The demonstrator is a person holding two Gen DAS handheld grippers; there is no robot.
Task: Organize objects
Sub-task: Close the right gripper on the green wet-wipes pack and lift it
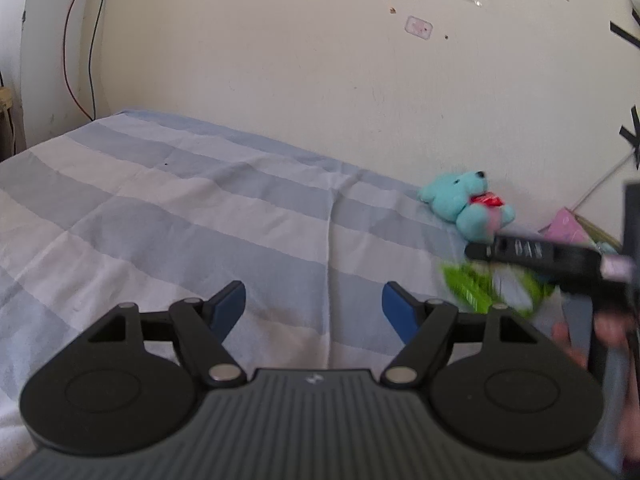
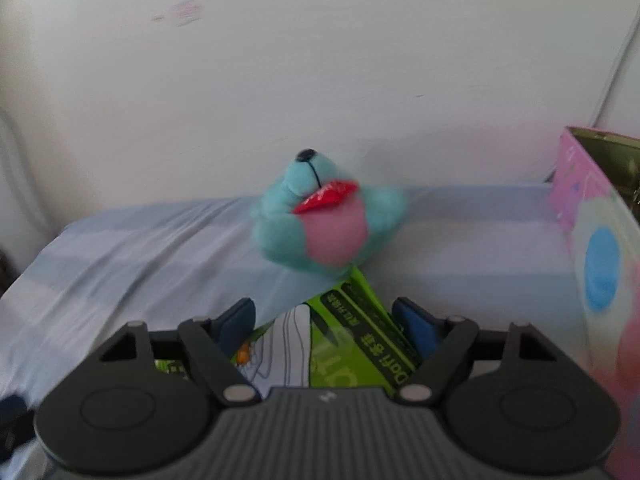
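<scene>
Jaws on the right gripper stand apart with a green packet lying between the blue pads; it fills most of the gap, but blur keeps me from telling whether the pads press on it. Its far corner points toward the teal bear, which lies on its back just beyond the fingertips, snout up, pink belly facing the camera, something red at its neck.

Largest of all is the bed, covered in a sheet of pale blue and white stripes and pushed against a cream wall with a few marks and scraps of tape. From the left wrist view the bear sits near the wall at the bed's far right, and the packet shows just in front of it, under the dark, blurred body of the right gripper.

At the right, a pink box stands open beside the bear, a blue disc printed on its side; its inside looks dull gold, and what it holds I cannot make out.

On the left gripper the jaws are spread with only bare sheet between them, well apart from the bear and packet. A person's fingers show blurred at the right edge of that view.
</scene>
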